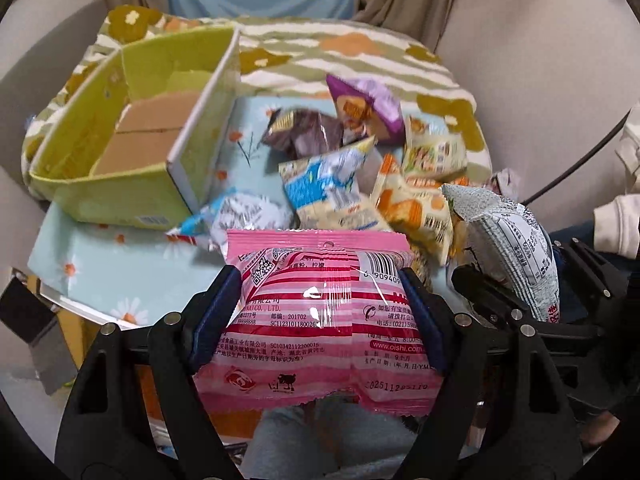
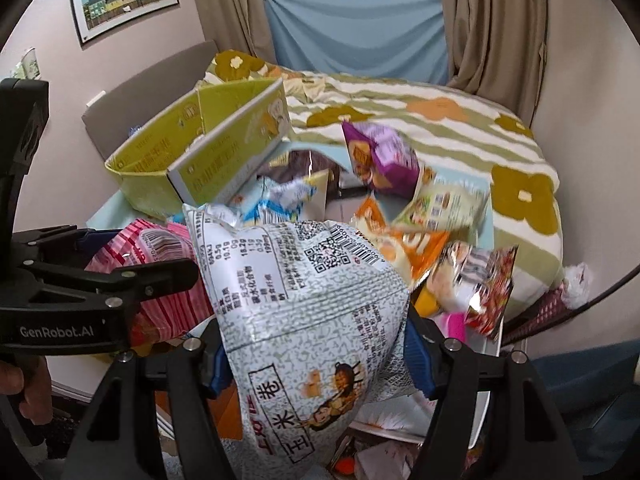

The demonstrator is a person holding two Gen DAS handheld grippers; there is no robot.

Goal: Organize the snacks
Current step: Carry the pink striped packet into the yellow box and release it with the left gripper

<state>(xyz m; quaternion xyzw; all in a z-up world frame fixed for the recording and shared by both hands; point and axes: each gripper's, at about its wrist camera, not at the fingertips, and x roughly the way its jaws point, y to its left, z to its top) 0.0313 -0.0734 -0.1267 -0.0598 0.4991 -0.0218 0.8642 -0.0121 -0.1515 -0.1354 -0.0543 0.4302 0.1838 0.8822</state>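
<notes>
My left gripper (image 1: 320, 300) is shut on a pink striped snack bag (image 1: 320, 312), held above the near edge of a small table. My right gripper (image 2: 316, 332) is shut on a grey-white speckled snack bag (image 2: 304, 312); that bag (image 1: 508, 240) and the gripper also show at the right of the left wrist view. The pink striped bag (image 2: 160, 280) and the left gripper (image 2: 132, 280) appear at the left of the right wrist view. An open yellow-green cardboard box (image 1: 120, 140) stands at the table's back left; it holds no snacks. Several snack packets (image 1: 340, 172) lie in a heap to its right.
The table has a light blue daisy cloth (image 1: 100, 264). Behind it is a bed with a flowered striped cover (image 2: 440, 120). A purple packet (image 2: 380, 156) and orange packets (image 2: 400, 240) top the heap. A hand (image 2: 24, 392) holds the left gripper's handle. Curtains (image 2: 492, 20) hang behind.
</notes>
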